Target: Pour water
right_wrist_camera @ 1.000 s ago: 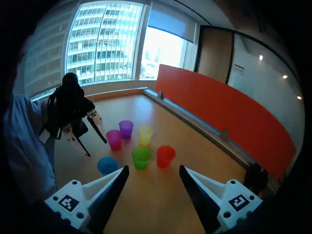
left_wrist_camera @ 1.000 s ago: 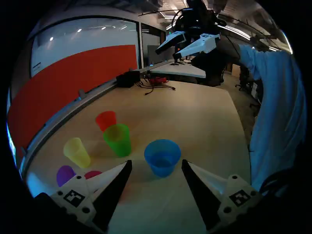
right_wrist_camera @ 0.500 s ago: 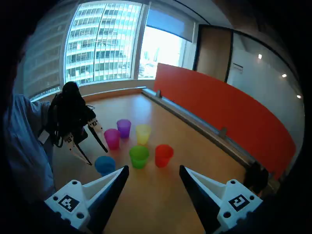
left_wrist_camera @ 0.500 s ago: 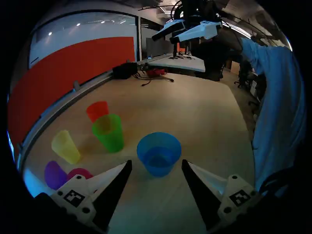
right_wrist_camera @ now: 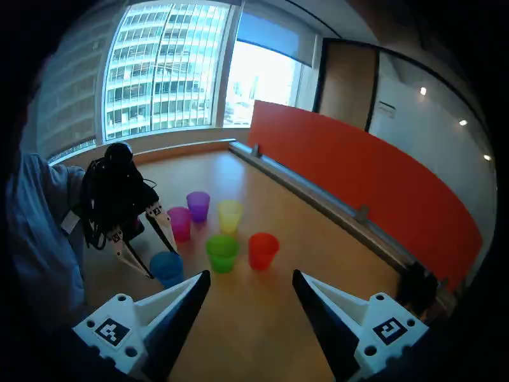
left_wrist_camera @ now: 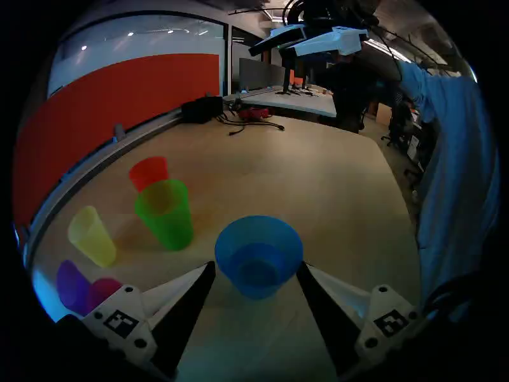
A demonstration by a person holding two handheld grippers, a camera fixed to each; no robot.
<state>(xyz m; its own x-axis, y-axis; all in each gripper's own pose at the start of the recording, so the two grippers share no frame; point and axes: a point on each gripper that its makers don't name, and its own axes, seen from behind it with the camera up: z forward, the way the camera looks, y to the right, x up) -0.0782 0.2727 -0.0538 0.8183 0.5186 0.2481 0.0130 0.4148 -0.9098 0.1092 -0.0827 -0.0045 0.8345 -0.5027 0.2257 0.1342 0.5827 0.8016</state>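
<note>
Left gripper [left_wrist_camera: 254, 265] fingers are spread closely astride the translucent blue plastic cup [left_wrist_camera: 257, 253], evidently to grasp it for pouring; right gripper [right_wrist_camera: 250, 273] fingers are spread and empty.

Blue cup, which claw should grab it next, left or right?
Left. The open left claw brackets the blue cup, one finger on either side; the right claw hangs open, well back from all the cups.

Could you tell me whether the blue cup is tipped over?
No, the blue cup stands upright on the table, its mouth facing up.
</note>
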